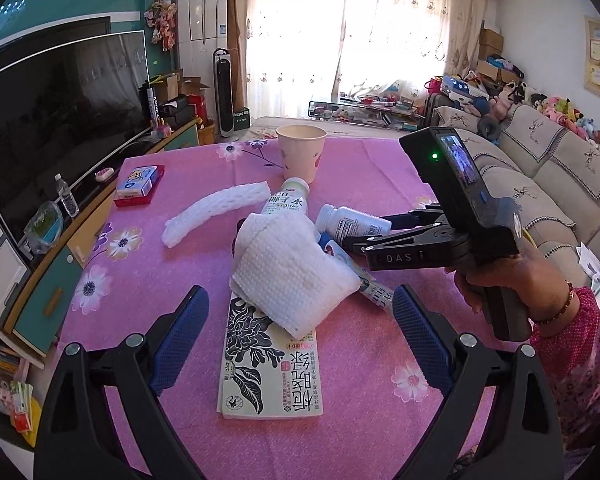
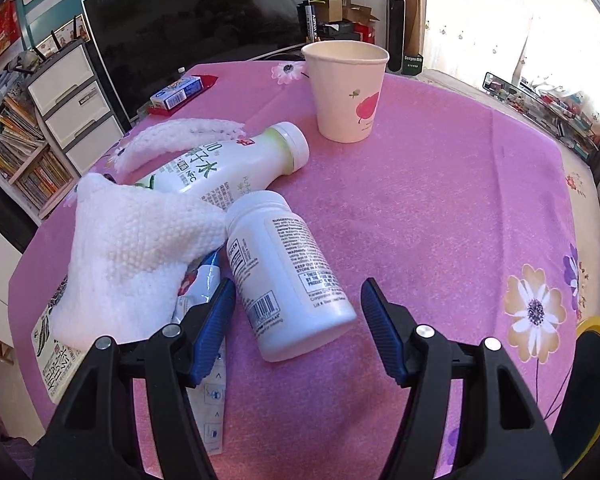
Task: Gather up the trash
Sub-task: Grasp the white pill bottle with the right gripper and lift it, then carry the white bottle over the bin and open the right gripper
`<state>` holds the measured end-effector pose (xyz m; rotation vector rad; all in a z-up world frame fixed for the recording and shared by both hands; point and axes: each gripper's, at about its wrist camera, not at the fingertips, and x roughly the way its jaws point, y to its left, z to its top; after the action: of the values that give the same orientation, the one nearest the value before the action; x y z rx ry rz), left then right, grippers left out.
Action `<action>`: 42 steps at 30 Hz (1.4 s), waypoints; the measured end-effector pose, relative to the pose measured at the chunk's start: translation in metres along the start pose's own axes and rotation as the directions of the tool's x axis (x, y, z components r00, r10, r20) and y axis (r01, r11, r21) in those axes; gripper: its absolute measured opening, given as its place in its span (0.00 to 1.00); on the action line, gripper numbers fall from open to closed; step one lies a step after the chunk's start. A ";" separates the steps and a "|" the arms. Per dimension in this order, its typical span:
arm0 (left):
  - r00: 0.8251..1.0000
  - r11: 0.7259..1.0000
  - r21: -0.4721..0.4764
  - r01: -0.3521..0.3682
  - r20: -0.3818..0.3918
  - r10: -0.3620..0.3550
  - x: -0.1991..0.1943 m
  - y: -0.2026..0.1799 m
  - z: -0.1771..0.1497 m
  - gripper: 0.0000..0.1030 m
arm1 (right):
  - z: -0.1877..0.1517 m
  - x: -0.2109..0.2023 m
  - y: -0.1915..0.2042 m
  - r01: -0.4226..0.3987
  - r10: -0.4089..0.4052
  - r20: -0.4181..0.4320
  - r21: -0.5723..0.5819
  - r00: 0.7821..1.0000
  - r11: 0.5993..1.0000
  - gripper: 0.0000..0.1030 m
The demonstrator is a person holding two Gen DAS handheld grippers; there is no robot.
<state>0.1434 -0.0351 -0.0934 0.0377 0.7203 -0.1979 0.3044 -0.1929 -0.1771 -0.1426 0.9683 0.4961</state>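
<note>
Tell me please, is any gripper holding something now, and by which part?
Nothing is held. The right gripper stands open around the base of the white pill bottle without pressing; the left gripper is open, empty.

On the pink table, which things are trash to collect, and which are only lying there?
Probably trash:
- paper cup
- drink bottle
- pill bottle
- crumpled tissue
- foam net sleeve

Probably lying about:
- book
- small blue box
</note>
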 end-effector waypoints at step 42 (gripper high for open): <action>0.998 0.996 0.080 0.043 -0.037 -0.041 0.021 -0.044 0.001 0.89 | -0.096 -0.113 -0.145 0.301 -0.336 0.051 0.334 0.941 0.893 0.43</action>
<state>0.1508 -0.0821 -0.1047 0.1029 0.7483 -0.2670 0.2469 -0.3906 -0.1540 0.0211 0.8856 0.0374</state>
